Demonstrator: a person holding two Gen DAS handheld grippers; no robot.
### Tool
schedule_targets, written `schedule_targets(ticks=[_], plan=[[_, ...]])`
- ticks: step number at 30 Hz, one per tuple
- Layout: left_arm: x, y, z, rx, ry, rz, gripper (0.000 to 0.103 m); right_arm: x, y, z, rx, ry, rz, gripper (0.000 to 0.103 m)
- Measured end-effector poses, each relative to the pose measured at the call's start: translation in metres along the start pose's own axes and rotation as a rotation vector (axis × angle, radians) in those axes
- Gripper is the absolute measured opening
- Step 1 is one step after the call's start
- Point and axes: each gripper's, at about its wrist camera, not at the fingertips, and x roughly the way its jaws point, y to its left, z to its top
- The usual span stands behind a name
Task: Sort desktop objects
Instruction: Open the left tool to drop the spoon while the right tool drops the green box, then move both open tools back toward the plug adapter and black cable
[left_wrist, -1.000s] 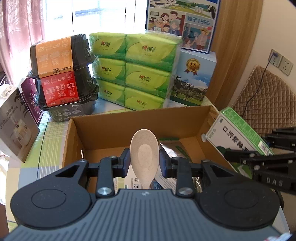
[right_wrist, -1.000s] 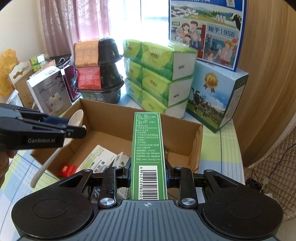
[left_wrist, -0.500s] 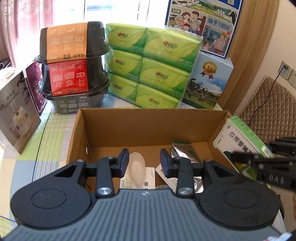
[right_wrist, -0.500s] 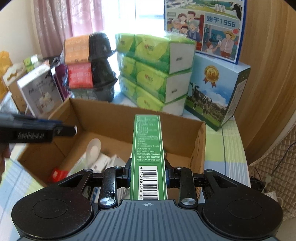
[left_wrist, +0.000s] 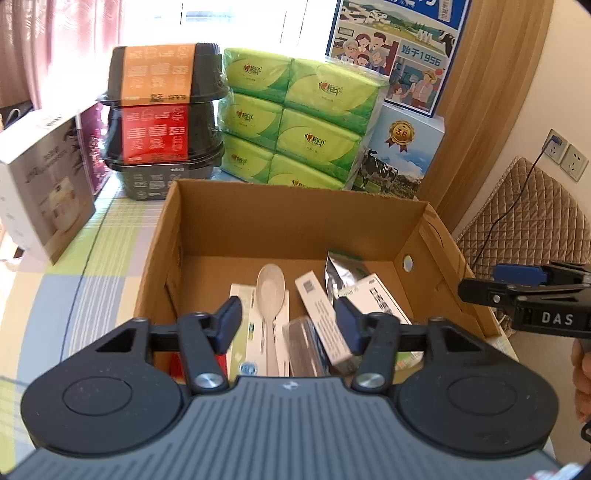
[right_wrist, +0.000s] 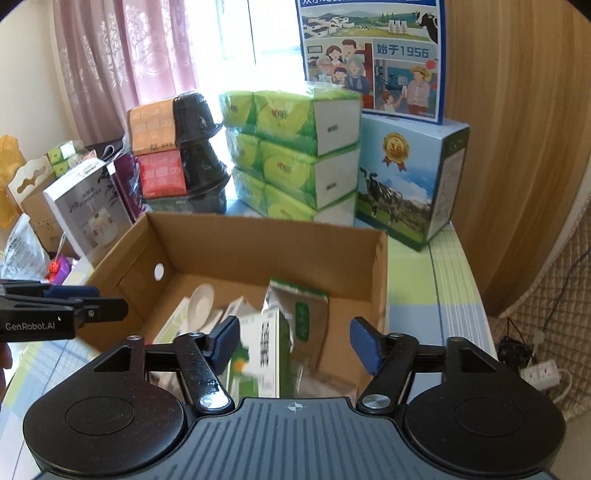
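Six green tissue packs are sitting in one stack. Three black food bowls are piling up beside them. One spoon is lying inside one cardboard box.

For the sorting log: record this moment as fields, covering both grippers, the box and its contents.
left gripper: open, empty, above the box
right gripper: open, empty, above the box
cardboard box: open-topped, on the table
spoon: lying in the box
green-and-white carton: in the box, blurred
silver pouch: in the box, far right
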Motion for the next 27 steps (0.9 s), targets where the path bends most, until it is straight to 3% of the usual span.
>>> schedule_targets(ticks=[2, 13, 16, 21, 27], plan=[[-0.012, -0.003, -0.009, 0.0, 0.001, -0.001, 0.055, -0.013, 0.005, -0.009, -0.008, 0.003, 0.003, 0.07], [-0.083, -0.012, -0.074, -0.003, -0.005, 0.034, 0.087, -0.071, 0.035, -0.066, 0.013, 0.042, 0.061, 0.081], [-0.101, -0.012, -0.089, 0.001, -0.012, 0.045, 0.096, -0.083, 0.043, -0.081, 0.006, 0.051, 0.072, 0.094], [-0.122, -0.006, -0.11, -0.006, -0.011, 0.075, 0.1, -0.096, 0.054, -0.102, -0.01, 0.069, 0.08, 0.101], [-0.138, 0.003, -0.13, -0.033, 0.001, 0.099, 0.101, -0.104, 0.065, -0.118, -0.028, 0.087, 0.083, 0.101]])
